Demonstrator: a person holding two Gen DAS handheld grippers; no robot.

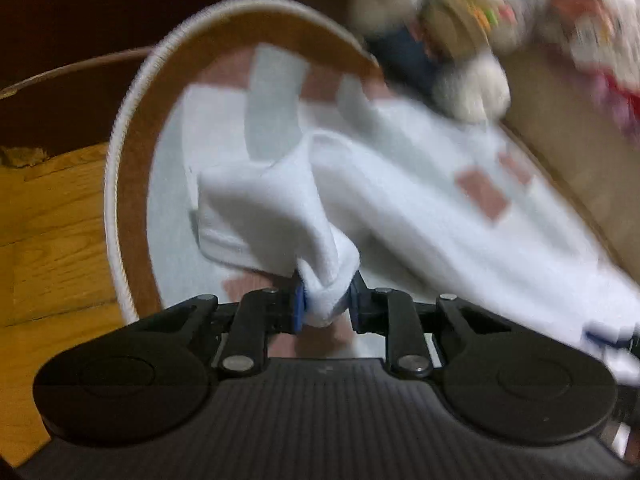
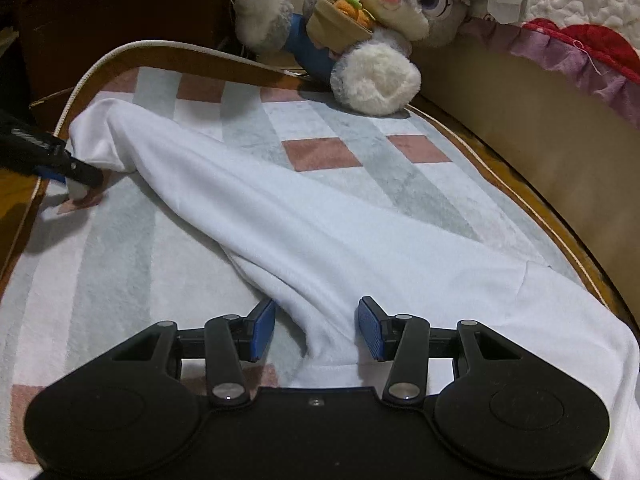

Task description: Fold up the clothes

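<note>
left gripper (image 1: pixel 326 300) pinching white garment (image 2: pixel 320 240) corner | my right gripper (image 2: pixel 316 330) jaws apart astride a fold, not gripping | garment across checked mat (image 2: pixel 120 240) | clamp before lifting, keep edge taut

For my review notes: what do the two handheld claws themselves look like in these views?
Both match. The left claw and right claw each have a matte black body with two round lobes, black linkage arms pinned by silver rivets, and blue ribbed pads on the fingertips. The left body shows fine ridges across its top. No cables, sleeves or hands are visible.
</note>
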